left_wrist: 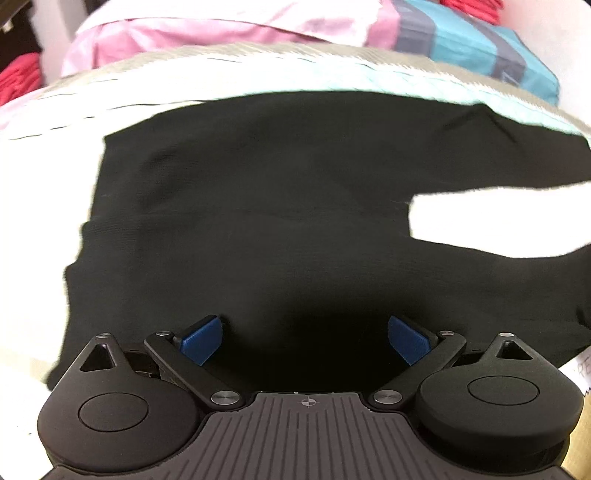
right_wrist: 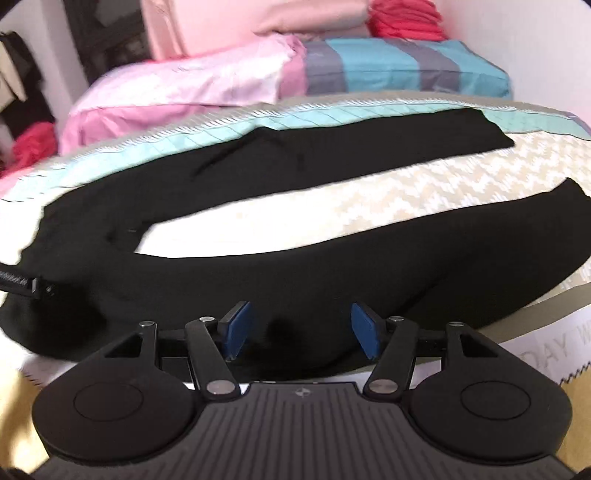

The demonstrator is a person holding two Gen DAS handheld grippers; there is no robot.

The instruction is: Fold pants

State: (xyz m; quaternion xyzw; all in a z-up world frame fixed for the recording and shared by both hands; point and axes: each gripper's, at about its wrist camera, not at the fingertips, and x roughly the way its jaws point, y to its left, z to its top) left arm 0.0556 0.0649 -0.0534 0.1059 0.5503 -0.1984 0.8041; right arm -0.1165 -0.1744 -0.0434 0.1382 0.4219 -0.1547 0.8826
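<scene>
Black pants lie spread flat on a bed, waist end to the left and both legs running right with a gap between them. My left gripper is open, its blue pads just above the near edge of the waist part, holding nothing. In the right wrist view the pants show both legs, the near one right in front. My right gripper is open over the near leg's front edge, empty. The left gripper's edge shows at the far left.
The bed cover is cream with a zigzag pattern and a teal band at the back. Pink and striped teal-grey pillows lie behind. Red folded cloth sits at the back. A cardboard box edge is at the front right.
</scene>
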